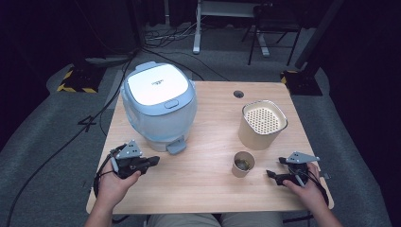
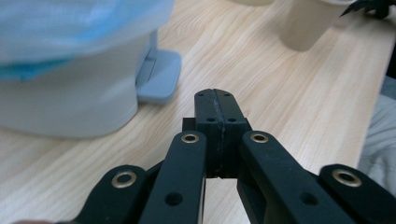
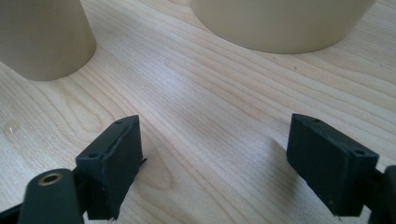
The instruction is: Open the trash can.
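A pale blue rice cooker with a white lid stands shut at the table's back left, and a grey tab juts from its base. My left gripper hovers just in front of it, jaws pressed together with nothing between them. In the left gripper view the shut gripper points past the cooker and its tab. On the right stand a beige canister with a perforated insert and a small beige cup. My right gripper rests open near the cup. In the right gripper view the gripper is empty, facing the cup and canister.
The wooden table has a round cable hole at its back edge. Cables run over the grey floor at the left, and a desk leg and chair base stand behind the table. Bare wood lies between the two grippers.
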A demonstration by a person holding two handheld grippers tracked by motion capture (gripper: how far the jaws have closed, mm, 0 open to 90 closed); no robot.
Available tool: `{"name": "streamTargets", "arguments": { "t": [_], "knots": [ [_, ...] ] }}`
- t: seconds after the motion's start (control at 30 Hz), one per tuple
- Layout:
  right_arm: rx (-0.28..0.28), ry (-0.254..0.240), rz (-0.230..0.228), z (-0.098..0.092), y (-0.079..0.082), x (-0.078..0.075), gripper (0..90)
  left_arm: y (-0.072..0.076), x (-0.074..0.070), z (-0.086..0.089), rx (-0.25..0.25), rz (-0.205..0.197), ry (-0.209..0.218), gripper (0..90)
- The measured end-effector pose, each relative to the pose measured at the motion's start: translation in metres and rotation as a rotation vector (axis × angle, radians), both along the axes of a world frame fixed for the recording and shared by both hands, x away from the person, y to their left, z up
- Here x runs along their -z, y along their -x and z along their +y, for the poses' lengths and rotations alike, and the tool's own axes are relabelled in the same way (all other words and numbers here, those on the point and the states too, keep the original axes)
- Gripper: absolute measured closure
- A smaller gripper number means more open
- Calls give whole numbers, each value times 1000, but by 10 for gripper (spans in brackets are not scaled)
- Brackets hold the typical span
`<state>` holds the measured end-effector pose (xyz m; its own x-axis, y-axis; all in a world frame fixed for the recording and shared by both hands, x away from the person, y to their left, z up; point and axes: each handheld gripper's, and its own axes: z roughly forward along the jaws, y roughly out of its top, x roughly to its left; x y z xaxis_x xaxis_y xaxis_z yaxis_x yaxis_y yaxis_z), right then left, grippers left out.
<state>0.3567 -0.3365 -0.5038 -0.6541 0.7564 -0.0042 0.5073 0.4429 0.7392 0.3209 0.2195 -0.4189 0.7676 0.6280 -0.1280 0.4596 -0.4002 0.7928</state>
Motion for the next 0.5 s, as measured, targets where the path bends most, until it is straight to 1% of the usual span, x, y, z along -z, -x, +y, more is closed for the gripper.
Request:
{"name": "streamTargets", "arguments": {
  "t": [0.03, 0.07, 0.1, 0.13, 0.17, 0.2, 0.23, 0.27, 0.3, 0.37, 0.4, 0.43, 0.47, 0.5],
  "knots": [
    [0, 0, 0, 0, 0, 0, 186, -1, -4, -1, 18, -8, 14, 900],
    [0, 0, 0, 0, 0, 0, 186, -3, -10, -1, 42, -22, 38, 900],
    [0, 0, -1, 0, 0, 0, 186, -4, -13, -2, 50, -27, 49, 900],
    [0, 0, 0, 0, 0, 0, 186, -5, -16, -2, 57, -36, 51, 900],
    [-1, 0, 0, 0, 0, 0, 186, -7, -21, -2, 67, -50, 64, 900],
    [-2, 0, 0, 0, 0, 0, 186, -8, -24, -2, 73, -57, 79, 900],
    [-2, 0, 0, 0, 0, 0, 186, -8, -24, -2, 73, -57, 79, 900],
    [-2, 0, 0, 0, 0, 0, 186, -10, -33, -1, 89, -69, 138, 900],
    [-2, 0, 0, 0, 0, 0, 186, -12, -36, -1, 96, -78, 159, 900],
    [-2, 0, 0, 0, 0, 0, 186, -14, -43, -1, 111, -96, 196, 900],
    [-2, 0, 0, 0, 0, 0, 186, -14, -43, -1, 111, -96, 196, 900],
    [-2, 0, 0, 0, 0, 0, 186, -17, -49, -2, 117, -112, 219, 900],
    [-2, 0, 0, 0, 0, 0, 186, -17, -49, -2, 117, -112, 219, 899],
    [-2, -1, 0, 0, 0, 0, 186, -18, -52, -2, 120, -119, 233, 899]
  ]
}}
